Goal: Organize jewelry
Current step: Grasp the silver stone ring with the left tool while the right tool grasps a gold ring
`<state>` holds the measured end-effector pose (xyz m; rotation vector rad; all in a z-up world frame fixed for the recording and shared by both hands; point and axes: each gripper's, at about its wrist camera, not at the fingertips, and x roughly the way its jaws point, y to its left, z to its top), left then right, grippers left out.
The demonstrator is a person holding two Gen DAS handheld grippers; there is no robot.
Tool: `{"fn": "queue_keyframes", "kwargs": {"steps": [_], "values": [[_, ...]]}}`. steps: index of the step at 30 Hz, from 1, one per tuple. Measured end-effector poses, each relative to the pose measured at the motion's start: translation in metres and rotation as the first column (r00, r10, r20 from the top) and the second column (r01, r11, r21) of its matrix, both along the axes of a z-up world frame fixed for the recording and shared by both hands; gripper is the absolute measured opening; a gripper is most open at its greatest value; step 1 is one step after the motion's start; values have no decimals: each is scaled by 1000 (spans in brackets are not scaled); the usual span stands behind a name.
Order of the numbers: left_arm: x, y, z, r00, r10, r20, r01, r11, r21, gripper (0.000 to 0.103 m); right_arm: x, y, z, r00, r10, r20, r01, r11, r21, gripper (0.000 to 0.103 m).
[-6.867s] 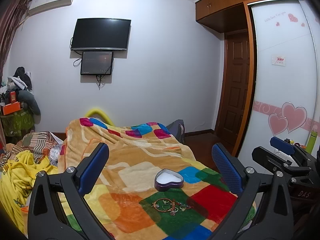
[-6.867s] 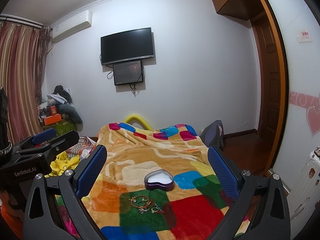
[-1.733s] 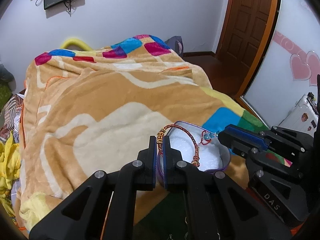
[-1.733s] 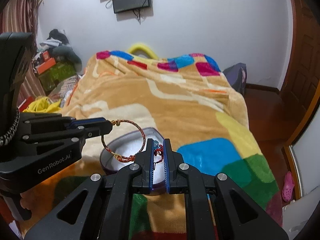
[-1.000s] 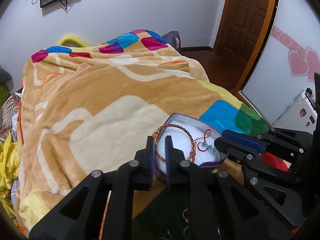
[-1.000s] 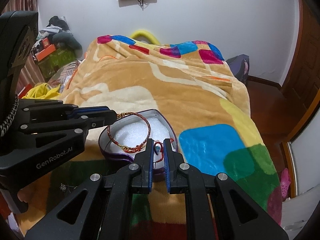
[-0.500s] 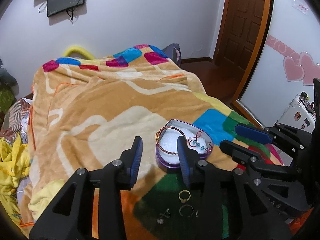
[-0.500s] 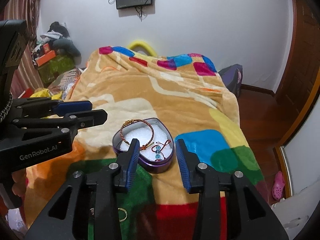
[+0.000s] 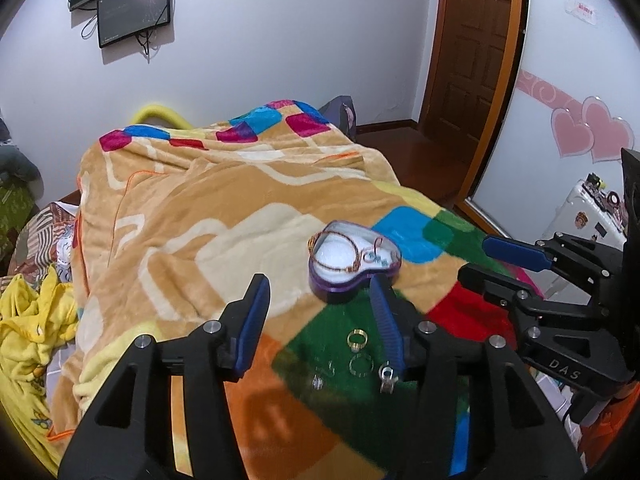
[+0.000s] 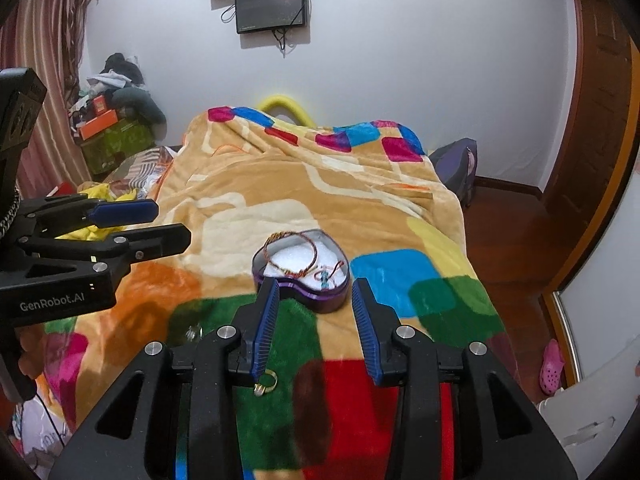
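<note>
A purple heart-shaped tin (image 9: 354, 268) with white foam stands on the patchwork blanket (image 9: 224, 216); it also shows in the right wrist view (image 10: 301, 276). A braided red bracelet (image 9: 334, 250) (image 10: 294, 254) lies in it, draped over the rim. A gold ring (image 9: 356, 339) (image 10: 267, 383), a second ring (image 9: 360, 366) and small earrings (image 9: 387, 375) lie on the green patch before the tin. My left gripper (image 9: 320, 322) is open and empty above the rings. My right gripper (image 10: 314, 320) is open and empty just in front of the tin.
The bed's right edge drops to a wooden floor (image 10: 512, 248) with a door (image 9: 476, 56) beyond. Yellow clothes (image 9: 28, 320) lie at the bed's left. A white suitcase (image 9: 580, 220) stands at the right. A backpack (image 10: 456, 168) sits past the bed.
Both grippers let go of the bracelet, which now lies in the tin. Both have opened wider and pulled back and up from the tin.
</note>
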<state>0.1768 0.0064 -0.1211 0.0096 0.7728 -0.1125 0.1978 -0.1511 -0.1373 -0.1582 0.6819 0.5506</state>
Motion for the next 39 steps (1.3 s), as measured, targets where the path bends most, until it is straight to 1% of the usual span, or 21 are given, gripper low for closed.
{"fn": "queue_keyframes", "kwargs": {"steps": [7, 11, 14, 24, 27, 30, 34, 36, 38, 39], "values": [[-13, 3, -21, 998, 5, -63, -6, 1000, -14, 51, -13, -2, -18, 999, 14, -48, -15, 1000, -16, 34], [-18, 4, -38, 994, 2, -110, -6, 999, -39, 51, -19, -5, -29, 997, 12, -80, -14, 1000, -19, 34], [-19, 2, -49, 990, -2, -144, -4, 999, -44, 51, -22, -8, -35, 995, 9, -102, -10, 1000, -15, 34], [-25, -14, -83, 974, -51, -222, 34, 996, -79, 51, -25, -14, -60, 985, 0, -173, -1, 1000, -9, 34], [-24, -21, -91, 966, -79, -245, 56, 993, -100, 50, -25, -17, -64, 981, -5, -193, 5, 1000, -1, 34], [-23, -29, -95, 963, -104, -248, 79, 991, -108, 41, -26, -20, -67, 978, -7, -207, 10, 1000, 13, 34], [-20, -37, -98, 961, -131, -243, 108, 989, -103, 25, -26, -20, -70, 977, 2, -214, 3, 1000, 22, 34], [-18, -37, -99, 961, -133, -242, 109, 988, -111, 22, -26, -18, -71, 976, 10, -218, -4, 1000, 29, 34], [-17, -37, -101, 961, -139, -241, 111, 986, -127, 13, -25, -17, -72, 975, 19, -223, -10, 999, 39, 34], [-16, -36, -101, 960, -144, -240, 114, 984, -135, 11, -25, -16, -73, 974, 23, -225, -14, 999, 43, 34]]}}
